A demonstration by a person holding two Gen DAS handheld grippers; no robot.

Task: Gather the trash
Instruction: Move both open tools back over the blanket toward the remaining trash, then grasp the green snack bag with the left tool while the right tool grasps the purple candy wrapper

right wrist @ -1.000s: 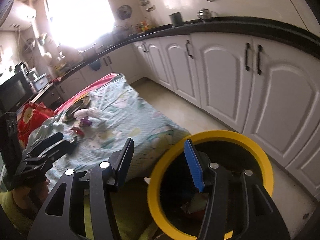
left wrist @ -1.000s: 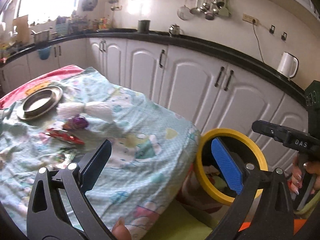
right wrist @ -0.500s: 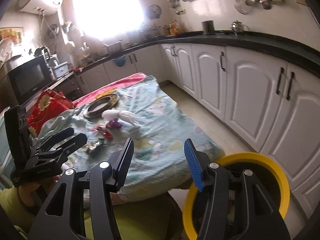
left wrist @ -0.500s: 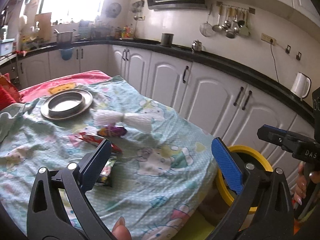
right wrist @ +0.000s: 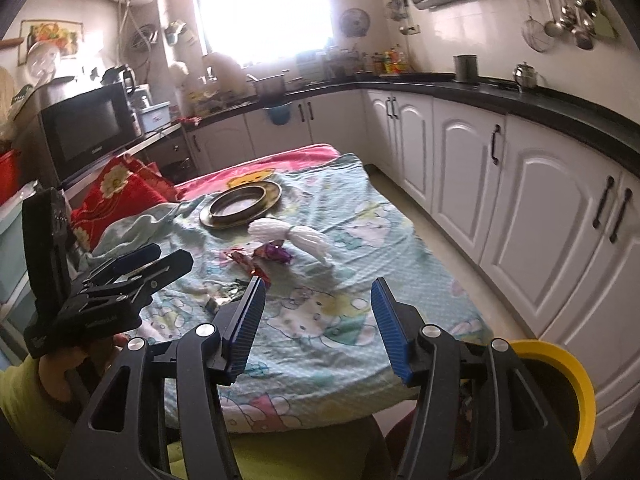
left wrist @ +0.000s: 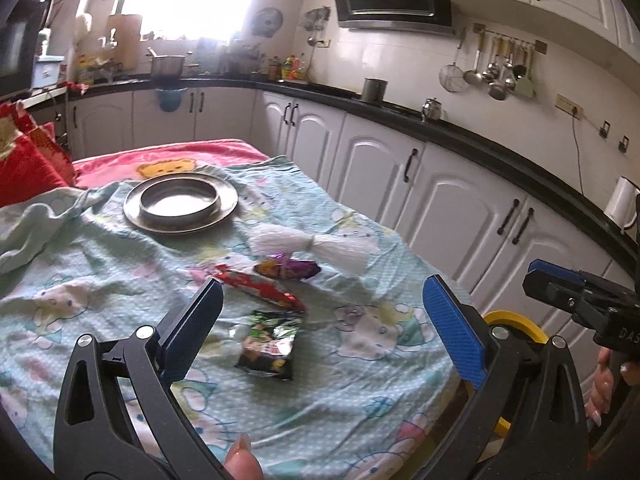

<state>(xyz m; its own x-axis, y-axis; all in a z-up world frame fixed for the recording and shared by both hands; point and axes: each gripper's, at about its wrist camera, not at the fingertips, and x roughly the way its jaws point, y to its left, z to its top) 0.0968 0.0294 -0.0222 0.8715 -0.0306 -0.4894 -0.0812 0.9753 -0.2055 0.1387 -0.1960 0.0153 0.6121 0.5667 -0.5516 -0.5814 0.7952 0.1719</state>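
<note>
Three snack wrappers lie on the cartoon-print cloth: a green-black one (left wrist: pixel 270 344), a red one (left wrist: pixel 260 292) and a purple one (left wrist: pixel 288 268). A white tied bundle (left wrist: pixel 316 246) lies just beyond them. My left gripper (left wrist: pixel 322 286) is open and empty, hovering in front of the green-black wrapper. My right gripper (right wrist: pixel 319 282) is empty too, its jaws opening, nearer the table's front edge; the red wrapper (right wrist: pixel 246 262) and purple wrapper (right wrist: pixel 276 254) lie beyond its left finger. The yellow-rimmed trash bin (right wrist: pixel 560 392) stands on the floor at the lower right.
A round metal plate (left wrist: pixel 180 200) sits at the far end of the cloth, red cushions (right wrist: pixel 116 192) to its left. White cabinets (right wrist: pixel 540 220) under a black counter run along the right, with a strip of floor between them and the table.
Both views have swung left from the yellow bin to the table. The bin has slid to the right edge, and the wrappers now lie in front of the left gripper.
</note>
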